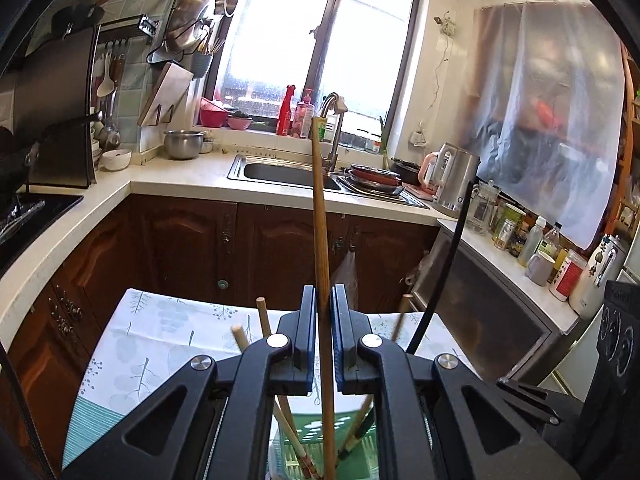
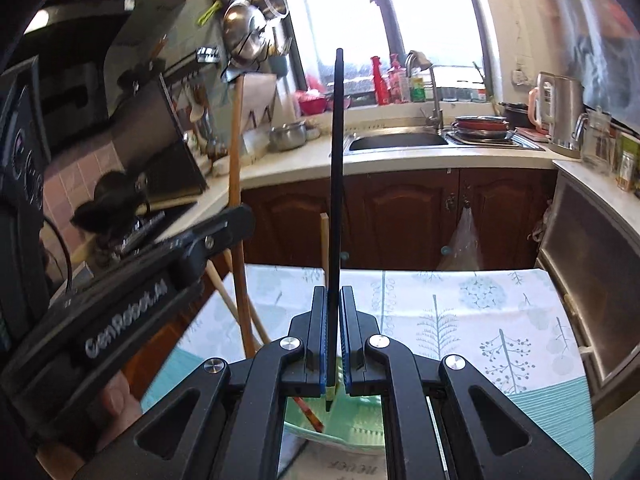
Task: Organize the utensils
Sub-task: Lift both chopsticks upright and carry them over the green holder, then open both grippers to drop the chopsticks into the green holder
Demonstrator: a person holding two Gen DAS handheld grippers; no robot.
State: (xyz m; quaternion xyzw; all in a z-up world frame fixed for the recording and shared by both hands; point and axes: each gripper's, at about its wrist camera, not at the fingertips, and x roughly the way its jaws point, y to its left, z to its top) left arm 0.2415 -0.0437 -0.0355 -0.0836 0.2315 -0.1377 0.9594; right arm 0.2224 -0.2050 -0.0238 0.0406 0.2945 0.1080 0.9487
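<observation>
My left gripper is shut on a long brown wooden chopstick that stands upright, its lower end inside a green slotted utensil basket below the jaws. My right gripper is shut on a black chopstick, also upright, its tip over the same green basket. Several other wooden chopsticks lean in the basket. The black chopstick shows in the left wrist view, and the left gripper body with its brown chopstick shows at the left of the right wrist view.
The basket stands on a small table with a tree-patterned cloth. Behind are dark wooden cabinets, a counter with a sink, a kettle, and a side counter with jars and bottles.
</observation>
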